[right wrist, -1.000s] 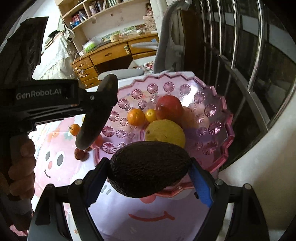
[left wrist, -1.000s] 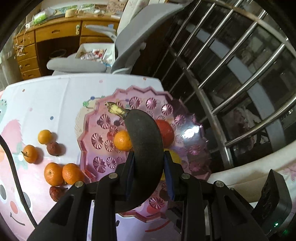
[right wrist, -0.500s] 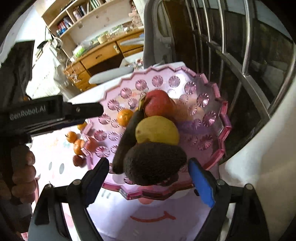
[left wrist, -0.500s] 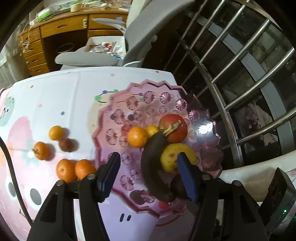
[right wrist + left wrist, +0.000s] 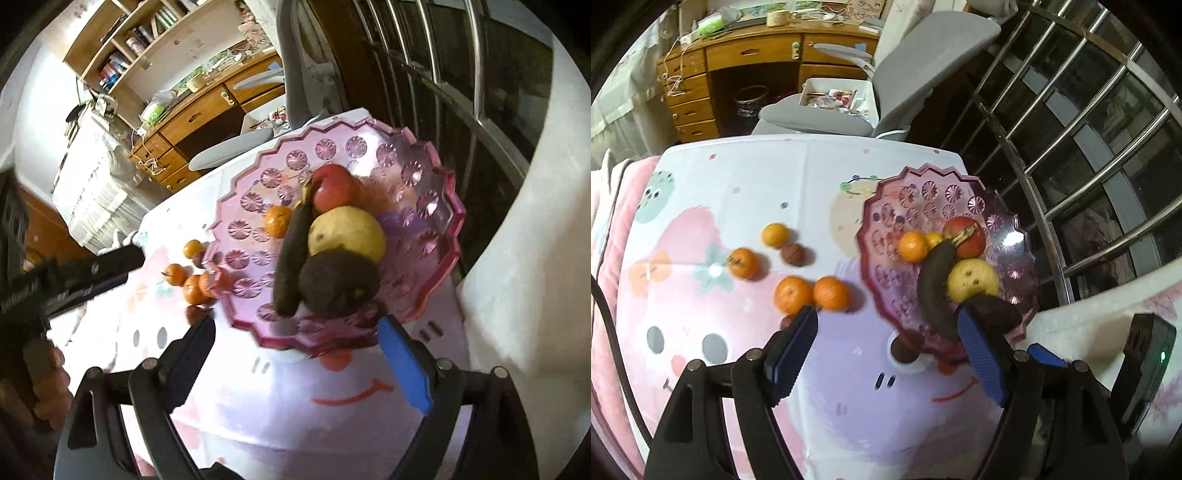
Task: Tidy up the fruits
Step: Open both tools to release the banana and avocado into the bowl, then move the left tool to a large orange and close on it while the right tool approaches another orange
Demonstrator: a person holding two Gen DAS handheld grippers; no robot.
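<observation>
Indoor light is bright on the table [image 5: 746, 184] and dim past the railing [image 5: 1071, 122]. Glare spots the plate [image 5: 1010, 240] ahead of the left tool [image 5: 886, 343]. Oranges [image 5: 792, 295] show motion blur. Fisheye bends and blackens every edge.

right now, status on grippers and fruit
Left gripper open, empty. Right gripper open, empty. Banana and avocado on pink tray. Oranges loose on table, nothing blocking.
</observation>
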